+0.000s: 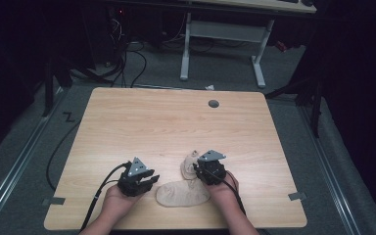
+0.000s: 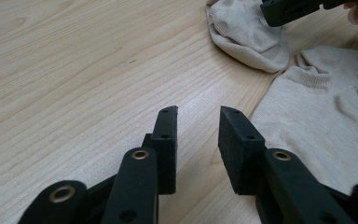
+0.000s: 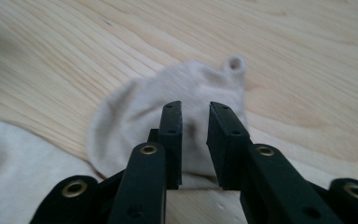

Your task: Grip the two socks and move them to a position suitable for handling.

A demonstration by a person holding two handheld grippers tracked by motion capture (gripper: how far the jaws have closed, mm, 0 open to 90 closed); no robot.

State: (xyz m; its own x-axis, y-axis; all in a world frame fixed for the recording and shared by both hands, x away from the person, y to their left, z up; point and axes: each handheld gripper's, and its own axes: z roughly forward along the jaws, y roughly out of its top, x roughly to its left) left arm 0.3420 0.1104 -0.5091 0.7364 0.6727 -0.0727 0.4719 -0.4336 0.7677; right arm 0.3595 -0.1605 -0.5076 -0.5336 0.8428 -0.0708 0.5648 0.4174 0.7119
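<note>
Two beige socks lay near the table's [image 1: 127,122] front edge, one flat sock [image 1: 182,194] between two open, empty grippers, left [image 1: 149,182] and right [image 1: 199,172], the crumpled sock [image 1: 190,164] under the right one.

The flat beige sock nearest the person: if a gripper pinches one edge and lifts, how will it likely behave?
The flat sock is thin knit fabric lying limp on the table, so it would probably droop and fold. It looks light. Being soft and flat, it shouldn't roll; pushed, it would likely bunch.
</note>
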